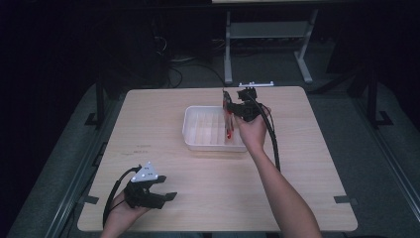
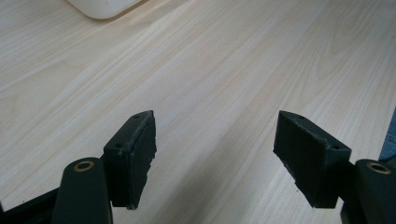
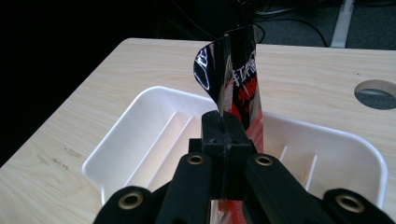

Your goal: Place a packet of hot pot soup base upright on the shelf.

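Packet point(image 3: 236, 74) first: we see a thin, glossy foil packet, black with red and white printing, pinched between the 2 jaws of the right gripper point(image 3: 227, 135), which are closed flat against it. Its top edge curls over to 9 o'clock in the right gripper view, catching a bright glare. White lettering runs across its face, but we cannot read it, and no brand can be made out. In the high view the packet point(image 1: 228, 116) stands nearly upright over the right end of the tray point(image 1: 198, 141), toward 3 o'clock of the tray's middle, with the right gripper point(image 1: 233, 110) just beside it and the right hand point(image 1: 252, 131) behind.

We see the tray point(image 3: 116, 149) as smooth white plastic, rectangular with rounded corners and a raised rim, its floor crossed by low straight ribs. It sits near the middle of the table point(image 1: 198, 198), a pale wood-grain top with rounded corners. At 3 o'clock in the right gripper view the table has a round cable hole point(image 3: 376, 93).

At 7 o'clock on the table in the high view, the left hand point(image 1: 121, 215) holds the left gripper point(image 1: 166, 191), topped by a grey 3-cornered plate. In its own view the left gripper point(image 2: 215, 154) has its matte black block-shaped jaws spread wide with bare wood grain between them, and a white corner of the tray point(image 2: 102, 7) shows at 11 o'clock.
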A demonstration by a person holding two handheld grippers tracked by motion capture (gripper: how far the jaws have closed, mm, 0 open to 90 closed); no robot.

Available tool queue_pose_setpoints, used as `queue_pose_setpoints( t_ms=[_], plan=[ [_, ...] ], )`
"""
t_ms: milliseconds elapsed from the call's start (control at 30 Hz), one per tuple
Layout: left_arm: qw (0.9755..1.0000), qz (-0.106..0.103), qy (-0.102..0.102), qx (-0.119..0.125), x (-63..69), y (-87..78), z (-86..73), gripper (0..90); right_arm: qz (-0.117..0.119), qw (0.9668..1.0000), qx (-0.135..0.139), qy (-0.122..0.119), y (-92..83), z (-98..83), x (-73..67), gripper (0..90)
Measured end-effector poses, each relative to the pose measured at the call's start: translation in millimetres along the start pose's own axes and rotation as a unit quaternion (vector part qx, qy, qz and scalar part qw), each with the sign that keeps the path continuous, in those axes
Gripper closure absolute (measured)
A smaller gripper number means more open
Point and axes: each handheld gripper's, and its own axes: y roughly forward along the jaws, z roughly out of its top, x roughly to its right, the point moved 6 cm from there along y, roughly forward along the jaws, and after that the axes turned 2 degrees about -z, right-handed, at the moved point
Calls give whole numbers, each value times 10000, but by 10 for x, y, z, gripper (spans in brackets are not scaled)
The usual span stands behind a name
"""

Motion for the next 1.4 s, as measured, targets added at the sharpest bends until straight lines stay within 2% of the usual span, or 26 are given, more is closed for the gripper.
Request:
queue_pose_setpoints(
  t_ms=[467,800,900,1400],
  plan=[
    [10000,-17,8,29,8,-3,11,295,124,9997,-12,-200,24,-190,-43,899],
    [10000,-23,27,-1,14,2,11,295,190,9987,-385,-268,7,-333,-12,899],
    [10000,-20,45,-4,15,1,13,295,274,9979,-533,-253,-12,-363,1,899],
    [10000,-46,32,-26,27,22,11,297,377,9960,-774,-258,-28,-474,51,899]
  ],
)
